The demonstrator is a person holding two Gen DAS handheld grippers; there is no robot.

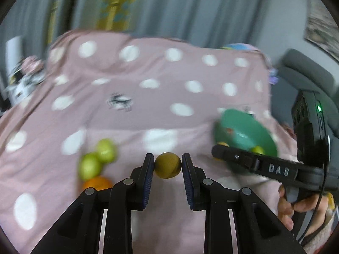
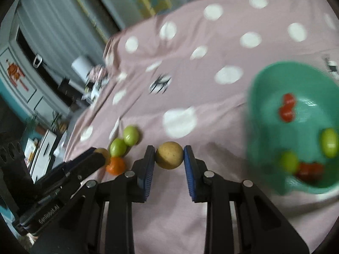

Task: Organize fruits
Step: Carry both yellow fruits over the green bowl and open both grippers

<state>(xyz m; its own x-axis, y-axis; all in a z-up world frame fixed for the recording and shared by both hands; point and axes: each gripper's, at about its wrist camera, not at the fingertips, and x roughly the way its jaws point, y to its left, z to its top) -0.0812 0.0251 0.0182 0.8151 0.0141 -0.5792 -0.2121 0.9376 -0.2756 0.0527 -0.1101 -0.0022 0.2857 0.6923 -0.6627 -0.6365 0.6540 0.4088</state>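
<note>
My left gripper is shut on an olive-yellow round fruit, held above a pink cloth with white dots. My right gripper is shut on a tan speckled round fruit. Two green fruits and an orange lie together on the cloth to the left; the right wrist view shows the green pair and the orange too. A green bowl on the right holds red and green fruits. The same bowl sits behind the right gripper's finger.
The left gripper's body crosses the lower left of the right wrist view. A hand holds the right gripper's handle. Grey curtains hang behind the bed, a grey chair stands at the right, and a cabinet at the left.
</note>
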